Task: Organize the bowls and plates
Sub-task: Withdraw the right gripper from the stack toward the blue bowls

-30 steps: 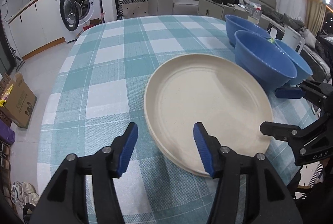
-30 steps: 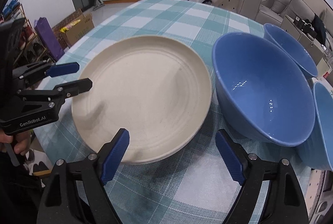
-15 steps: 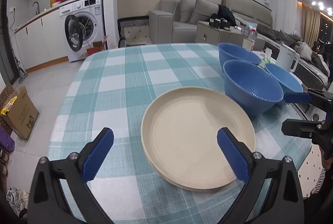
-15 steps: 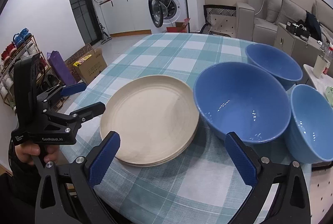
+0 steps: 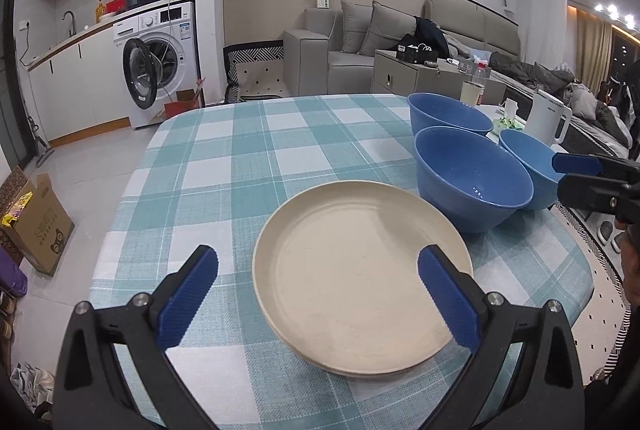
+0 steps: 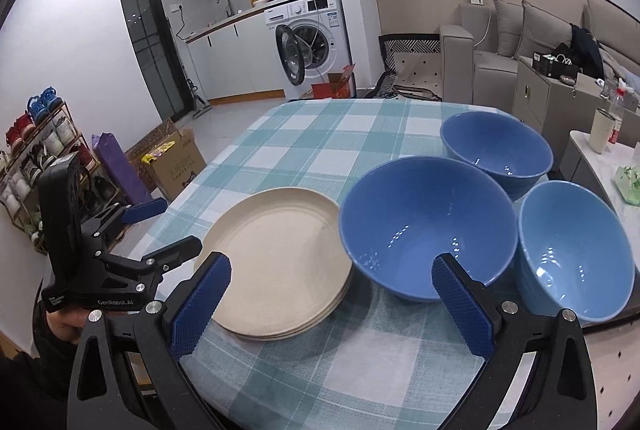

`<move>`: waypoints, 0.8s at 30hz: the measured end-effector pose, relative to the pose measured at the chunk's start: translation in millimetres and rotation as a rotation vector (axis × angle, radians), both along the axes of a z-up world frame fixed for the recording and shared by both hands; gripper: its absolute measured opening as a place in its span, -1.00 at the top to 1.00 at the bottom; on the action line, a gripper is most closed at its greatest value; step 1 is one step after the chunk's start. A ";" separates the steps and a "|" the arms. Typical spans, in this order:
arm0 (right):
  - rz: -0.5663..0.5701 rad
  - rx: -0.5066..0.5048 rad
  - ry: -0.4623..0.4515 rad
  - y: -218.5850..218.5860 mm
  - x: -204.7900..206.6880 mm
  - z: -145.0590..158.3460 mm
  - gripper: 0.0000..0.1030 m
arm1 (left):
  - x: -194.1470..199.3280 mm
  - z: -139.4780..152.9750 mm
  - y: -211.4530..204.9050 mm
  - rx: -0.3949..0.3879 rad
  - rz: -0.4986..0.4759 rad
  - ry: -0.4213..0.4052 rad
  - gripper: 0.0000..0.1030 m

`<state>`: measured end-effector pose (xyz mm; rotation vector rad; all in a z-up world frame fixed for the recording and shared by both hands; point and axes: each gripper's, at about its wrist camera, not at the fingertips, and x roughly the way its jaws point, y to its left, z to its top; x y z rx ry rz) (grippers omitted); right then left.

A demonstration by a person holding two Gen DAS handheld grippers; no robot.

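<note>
A: Starting at the left, what does the left gripper [image 5: 318,272] show?

B: Its blue pads are spread wide, having just been opening, and nothing is pinched between them. In its own view the stack of cream plates [image 5: 362,266] lies on the checked tablecloth [image 5: 240,166] between the two fingers, toward 12 o'clock, and neither pad touches it.

A: And past the plates?

B: At about 2 o'clock from the stack sits the nearest blue bowl [image 6: 426,230], its base just beside the plates' rim. A second blue bowl [image 6: 496,146] stands at 12 o'clock from that one, and a third blue bowl [image 6: 576,250] at its 3 o'clock, close alongside; whether they touch I cannot tell.

A: The right gripper [image 6: 332,294]?

B: Also released, jaws just opened wide, gripping nothing. From its camera the plates lie at 11 o'clock and the nearest bowl at 1 o'clock. The left tool shows at 9 o'clock, in a hand [image 6: 66,322] off the table's edge.
</note>
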<state>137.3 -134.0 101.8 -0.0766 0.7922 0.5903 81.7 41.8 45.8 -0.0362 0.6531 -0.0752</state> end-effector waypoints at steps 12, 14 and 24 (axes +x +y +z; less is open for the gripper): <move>-0.049 -0.023 -0.027 -27.4 15.5 12.7 -0.99 | 21.4 16.2 -7.6 -0.025 -0.008 -0.006 -0.96; -0.051 -0.027 -0.031 -29.5 19.2 14.7 -0.99 | 26.1 20.6 -9.1 -0.032 -0.012 -0.012 -0.96; -0.054 -0.033 -0.043 -32.7 40.6 22.5 -0.99 | 53.4 39.3 -21.3 -0.032 -0.040 -0.043 -0.96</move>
